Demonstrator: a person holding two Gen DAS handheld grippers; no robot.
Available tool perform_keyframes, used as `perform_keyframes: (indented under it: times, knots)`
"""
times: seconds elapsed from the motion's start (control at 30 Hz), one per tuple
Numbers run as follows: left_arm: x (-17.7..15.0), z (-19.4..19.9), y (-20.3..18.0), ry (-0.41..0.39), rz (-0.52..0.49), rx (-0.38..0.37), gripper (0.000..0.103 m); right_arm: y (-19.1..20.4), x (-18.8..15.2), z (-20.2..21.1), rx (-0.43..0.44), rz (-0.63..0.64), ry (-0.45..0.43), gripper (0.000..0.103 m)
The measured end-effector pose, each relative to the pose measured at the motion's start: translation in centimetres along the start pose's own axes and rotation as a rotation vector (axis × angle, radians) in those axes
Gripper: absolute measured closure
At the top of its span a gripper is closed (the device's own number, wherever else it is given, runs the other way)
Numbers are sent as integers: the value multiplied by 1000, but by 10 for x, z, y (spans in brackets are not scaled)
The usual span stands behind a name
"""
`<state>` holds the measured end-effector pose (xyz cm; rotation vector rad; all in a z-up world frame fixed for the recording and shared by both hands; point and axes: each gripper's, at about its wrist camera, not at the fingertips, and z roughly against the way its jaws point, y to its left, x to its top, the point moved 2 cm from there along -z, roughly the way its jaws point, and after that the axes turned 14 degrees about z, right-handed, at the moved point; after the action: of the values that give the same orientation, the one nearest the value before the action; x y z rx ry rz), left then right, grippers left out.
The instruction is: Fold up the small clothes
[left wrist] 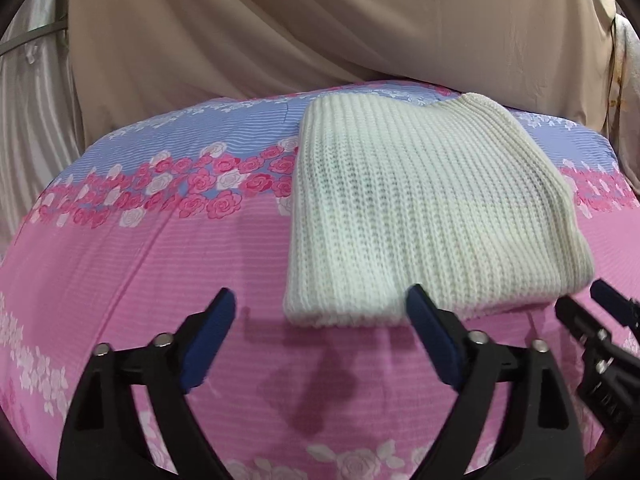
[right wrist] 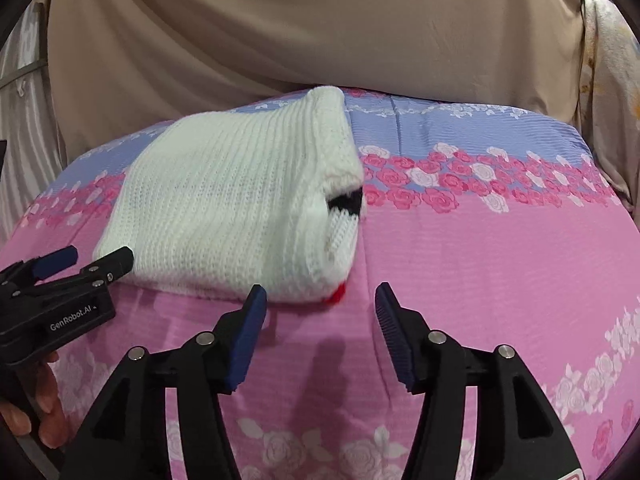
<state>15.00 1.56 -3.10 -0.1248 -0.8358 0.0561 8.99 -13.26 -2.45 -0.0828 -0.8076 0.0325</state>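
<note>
Both tongs gape empty: the left gripper (left wrist: 320, 312) and right gripper (right wrist: 320, 300) sit at the near edge of a folded white knit garment (left wrist: 420, 208). It lies toward the bedspread's (left wrist: 140, 260) far edge, black and red trim (right wrist: 347, 201) mostly tucked out of sight.

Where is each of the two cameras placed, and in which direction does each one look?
Left wrist view: sits on the left gripper, looking forward over the pink floral bedsheet at the folded white knit garment ahead to its right; its own open fingers show, and the right gripper at the right edge.
Right wrist view: sits on the right gripper, facing the garment ahead to its left; its open fingers show, and the left gripper.
Shared: garment, bedsheet, beige curtain.
</note>
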Motion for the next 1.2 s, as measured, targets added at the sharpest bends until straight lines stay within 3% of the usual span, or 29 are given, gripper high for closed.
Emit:
perform_keyframes:
  times: [0.17,0.3,0.63,1.2]
  knots:
    - [-25,2,-7,42,-13,22,12,8,-14,10,-26,-12,19,36]
    - [-33,15,-9,0,-9,8,7,14,-20,13,-41,-4,38,34]
    - [-39,17,-13,0,-13,66,6,13,-23,14,-69,-13,37,32]
    - [-40,18,-13,-18,-22,104,6,21,-23,17,-147,8,50,31]
